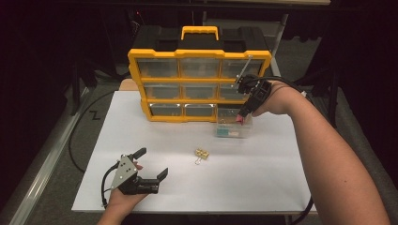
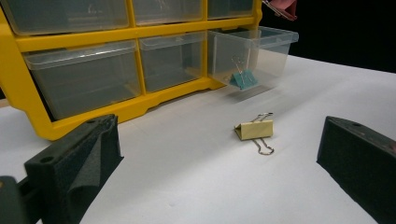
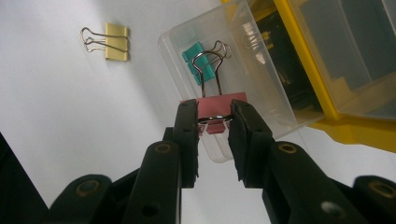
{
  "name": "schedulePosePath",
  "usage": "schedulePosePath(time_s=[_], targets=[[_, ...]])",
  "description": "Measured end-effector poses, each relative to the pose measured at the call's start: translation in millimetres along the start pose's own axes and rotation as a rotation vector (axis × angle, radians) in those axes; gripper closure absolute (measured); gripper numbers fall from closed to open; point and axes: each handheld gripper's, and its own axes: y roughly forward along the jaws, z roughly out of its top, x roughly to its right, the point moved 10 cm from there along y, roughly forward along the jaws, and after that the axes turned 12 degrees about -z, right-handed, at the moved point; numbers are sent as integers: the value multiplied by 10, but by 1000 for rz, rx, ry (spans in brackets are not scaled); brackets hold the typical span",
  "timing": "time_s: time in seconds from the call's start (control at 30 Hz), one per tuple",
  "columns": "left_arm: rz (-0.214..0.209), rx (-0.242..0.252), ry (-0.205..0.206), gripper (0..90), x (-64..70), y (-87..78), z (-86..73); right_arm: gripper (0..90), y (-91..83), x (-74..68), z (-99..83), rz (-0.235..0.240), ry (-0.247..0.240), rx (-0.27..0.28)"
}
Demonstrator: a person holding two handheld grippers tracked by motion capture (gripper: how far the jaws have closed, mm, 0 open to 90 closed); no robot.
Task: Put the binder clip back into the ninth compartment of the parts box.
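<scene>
You are sorting binder clips into a clear drawer (image 1: 233,125) pulled out of the yellow organizer (image 1: 199,84), which stands at the far side of the white table (image 1: 263,178), toward twelve o'clock. The drawer sits on the table in front of the organizer's lower right slot, so its open top is free to drop things into. Your right gripper (image 3: 214,120) is poised above that drawer, at about one o'clock from the table's centre, its jaws closed tight on a pink binder clip (image 3: 215,111), held by the body with the wire handles pointing away, probably so it can fall in cleanly. A teal binder clip (image 3: 200,60) already lies inside. A yellow binder clip (image 1: 202,154) waits on the bare table near the centre, likely the next to go. Your left gripper (image 1: 151,164) rests at seven o'clock, jaws spread wide and holding nothing, aimed toward that yellow clip.
</scene>
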Motion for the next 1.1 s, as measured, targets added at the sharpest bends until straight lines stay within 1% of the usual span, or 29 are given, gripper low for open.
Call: schedulePosePath(time_s=[0.1,0.27,0.3,0.37,0.4,0.47,0.6,0.8,0.97,1.1], targets=[[-1,-3,1,2,-1,3,-4,748,35,18,3,-11,-4,-10],[-1,-3,1,2,1,2,-5,748,66,36,26,-19,3,-8],[0,-2,1,2,0,1,-4,748,70,38,28,-11,2,-8],[0,-3,1,2,-2,1,-4,748,81,58,26,-22,10,-9],[-1,-4,2,2,-1,1,-6,748,86,68,24,-19,6,-10],[-1,-2,1,2,1,3,-3,748,89,84,20,-25,22,-11],[0,2,0,2,0,-2,1,748,118,119,4,-35,30,-19],[0,2,2,2,-2,-6,1,748,191,107,9,-36,23,-35],[0,0,2,2,-1,-1,-1,747,249,118,13,-43,37,-36],[0,0,2,2,-3,-2,-2,746,304,132,-19,-47,36,-48]])
